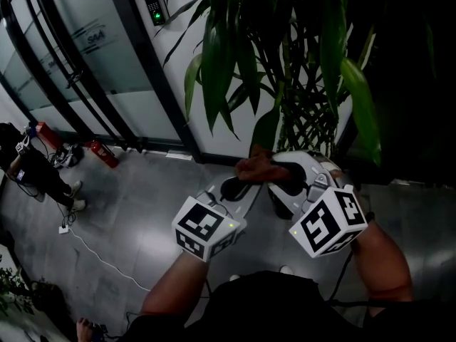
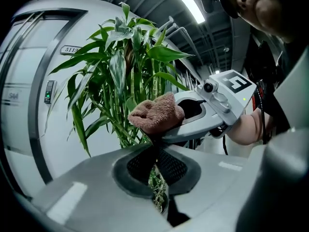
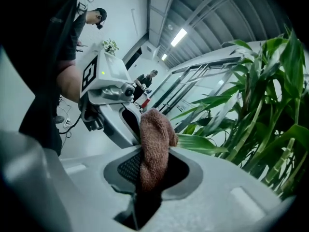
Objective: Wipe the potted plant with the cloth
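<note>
Cloth [image 3: 154,144]: brown terry, bunched, pinched between the right gripper's jaws. Its rounded end pokes out past the tips, close to a long leaf [image 3: 205,143]; whether they touch cannot be told.
Right gripper [image 3: 145,178]: clamped on the cloth, aimed at the foliage.
Left gripper [image 2: 157,167]: jaws pressed together with nothing between them, just beside the right gripper, tips near the cloth.
Potted plant [image 1: 285,70]: tall green stalks and leaves directly ahead of both grippers; the pot is out of sight.
Surroundings: red fire extinguisher [image 1: 103,154] by the glass doors, person [image 1: 35,169] standing at far left.
</note>
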{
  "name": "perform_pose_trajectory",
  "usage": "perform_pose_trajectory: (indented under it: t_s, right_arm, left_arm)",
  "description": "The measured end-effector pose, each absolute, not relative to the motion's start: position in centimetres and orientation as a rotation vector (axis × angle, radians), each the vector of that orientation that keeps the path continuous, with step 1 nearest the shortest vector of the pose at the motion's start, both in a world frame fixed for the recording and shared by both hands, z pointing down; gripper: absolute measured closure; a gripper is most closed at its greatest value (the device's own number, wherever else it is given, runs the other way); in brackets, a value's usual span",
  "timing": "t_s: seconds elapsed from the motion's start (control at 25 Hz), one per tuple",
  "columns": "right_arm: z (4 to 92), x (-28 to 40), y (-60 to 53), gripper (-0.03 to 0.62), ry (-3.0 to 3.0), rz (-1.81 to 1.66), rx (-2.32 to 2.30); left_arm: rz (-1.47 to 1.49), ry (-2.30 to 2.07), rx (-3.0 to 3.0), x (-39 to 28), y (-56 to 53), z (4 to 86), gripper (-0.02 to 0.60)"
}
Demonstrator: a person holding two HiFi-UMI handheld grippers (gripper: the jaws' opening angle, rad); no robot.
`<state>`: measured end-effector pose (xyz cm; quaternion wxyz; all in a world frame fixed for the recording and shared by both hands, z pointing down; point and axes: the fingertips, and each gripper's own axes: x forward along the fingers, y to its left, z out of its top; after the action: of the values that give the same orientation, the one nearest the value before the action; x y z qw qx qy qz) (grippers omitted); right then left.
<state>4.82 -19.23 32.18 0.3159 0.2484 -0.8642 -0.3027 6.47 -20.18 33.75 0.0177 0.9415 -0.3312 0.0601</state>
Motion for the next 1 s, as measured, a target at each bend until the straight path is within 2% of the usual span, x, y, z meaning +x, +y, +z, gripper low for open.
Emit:
perform_pose_trajectory:
  t_s: [0.6,1.0]
  right_arm:
    - [32.2,4.8,-17.9,0.528,-2.302,-0.769,0.587]
    - [25.5,10.2,-25.6,0.528,-2.376,-0.757,1.270]
  left_arm:
    - [0.187,-1.029,2.937,6.4,-20.3,34.1,0.565]
    - [0.156,-1.013,2.923,6.5,-19.8,33.4,0.565]
